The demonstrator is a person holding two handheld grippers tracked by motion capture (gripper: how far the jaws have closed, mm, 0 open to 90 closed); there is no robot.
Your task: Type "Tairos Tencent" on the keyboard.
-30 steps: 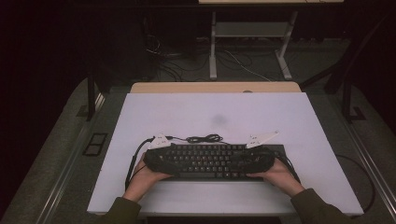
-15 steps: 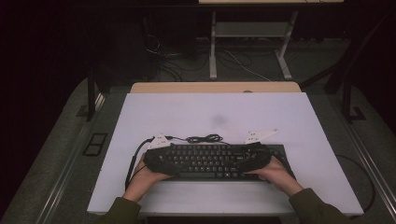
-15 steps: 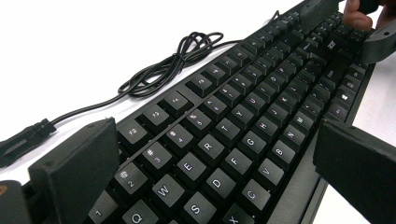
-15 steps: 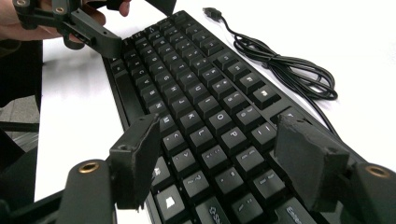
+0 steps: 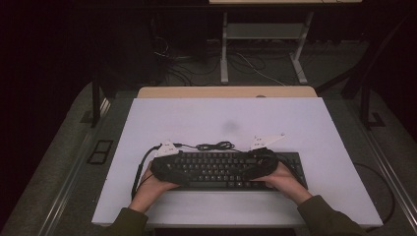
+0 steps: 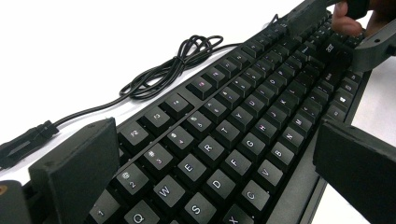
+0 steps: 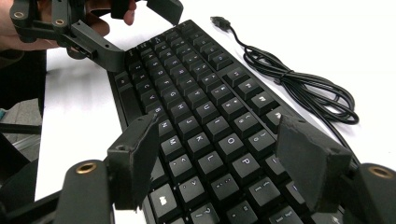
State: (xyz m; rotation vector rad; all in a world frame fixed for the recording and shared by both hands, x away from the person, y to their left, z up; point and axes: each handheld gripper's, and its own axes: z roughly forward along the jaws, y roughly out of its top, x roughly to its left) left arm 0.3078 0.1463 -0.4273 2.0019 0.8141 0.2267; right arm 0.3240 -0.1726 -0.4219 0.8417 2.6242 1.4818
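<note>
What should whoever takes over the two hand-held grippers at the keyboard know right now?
Left hand-held gripper: jaws open, straddling the left end of the black full-size keyboard.
Right hand-held gripper: jaws open, straddling the keyboard near its right end.
The keyboard lies flat near the front of the white table; its coiled black USB cable lies just behind it, unplugged.
Done: both grippers positioned.
Left: probably close both and move the keyboard.
</note>
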